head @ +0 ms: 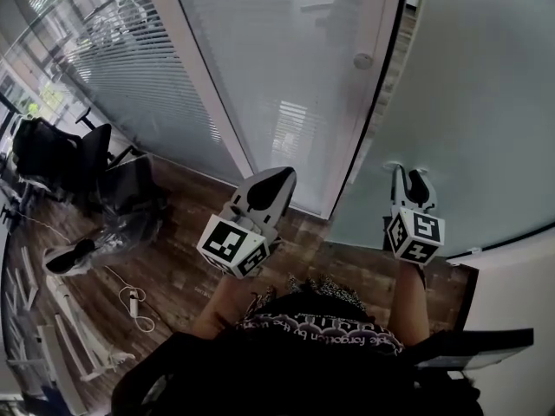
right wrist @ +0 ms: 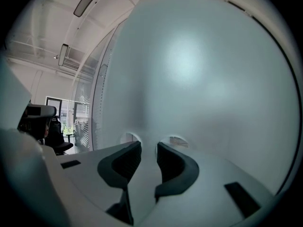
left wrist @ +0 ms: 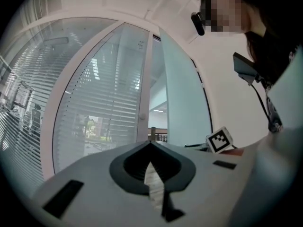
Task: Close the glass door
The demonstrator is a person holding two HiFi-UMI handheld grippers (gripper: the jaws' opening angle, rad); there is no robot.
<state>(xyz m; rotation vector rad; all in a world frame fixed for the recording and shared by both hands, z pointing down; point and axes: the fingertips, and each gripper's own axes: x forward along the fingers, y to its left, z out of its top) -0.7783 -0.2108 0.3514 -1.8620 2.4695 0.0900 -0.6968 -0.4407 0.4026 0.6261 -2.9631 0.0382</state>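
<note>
1. Glass door is frosted and fills the right side of the head view. Its left edge runs just beside a white post.
2. A narrow opening shows between this edge and the post. In the left gripper view a lit room is seen through it, so the door is not fully closed.
3. The right tool points at the lower part of the door face, near the left edge. Its jaws stand apart and nothing is between them.
4. Its tips are very near the glass, with their dim reflections just in front. It cannot be told whether they touch the glass.
5. The left tool is clenched, the jaws meet at the tips, and it grasps nothing.
6. It is held in front of the foot of the post, apart from the door.
7. Left of the post is a glass wall with blinds. Black chairs stand beside it on the wooden floor.
</note>
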